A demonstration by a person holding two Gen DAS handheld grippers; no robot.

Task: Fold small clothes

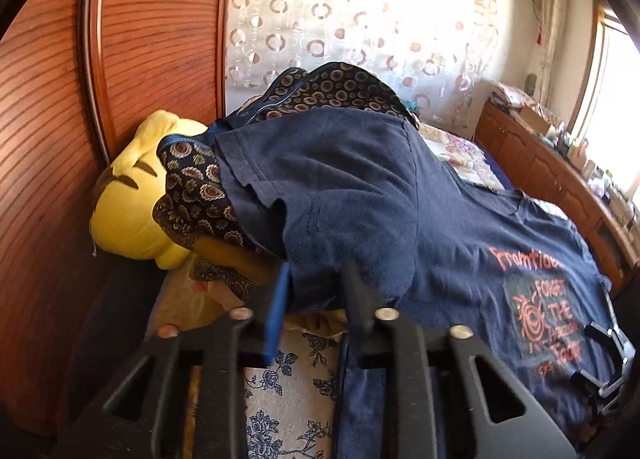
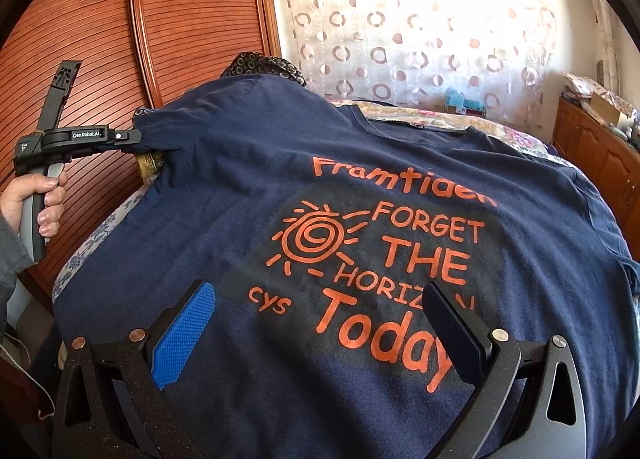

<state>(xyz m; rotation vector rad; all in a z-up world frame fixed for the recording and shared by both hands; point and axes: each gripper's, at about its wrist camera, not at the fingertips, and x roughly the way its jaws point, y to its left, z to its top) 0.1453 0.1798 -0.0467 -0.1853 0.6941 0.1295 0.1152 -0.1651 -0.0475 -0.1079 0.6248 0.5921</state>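
Observation:
A navy T-shirt with orange print lies spread front-up on the bed; it also shows in the left wrist view. Its left sleeve drapes over a heap of clothes. My left gripper is shut on the sleeve's edge; it also shows at the left of the right wrist view. My right gripper is open, its blue pad and black pad either side of the print near the shirt's hem, just above the cloth. It also shows at the right edge of the left wrist view.
A dark paisley garment and a yellow plush toy are piled at the bed's left under the sleeve. A slatted wooden wardrobe stands close on the left. A floral bedspread, a curtain and a low wooden cabinet surround the bed.

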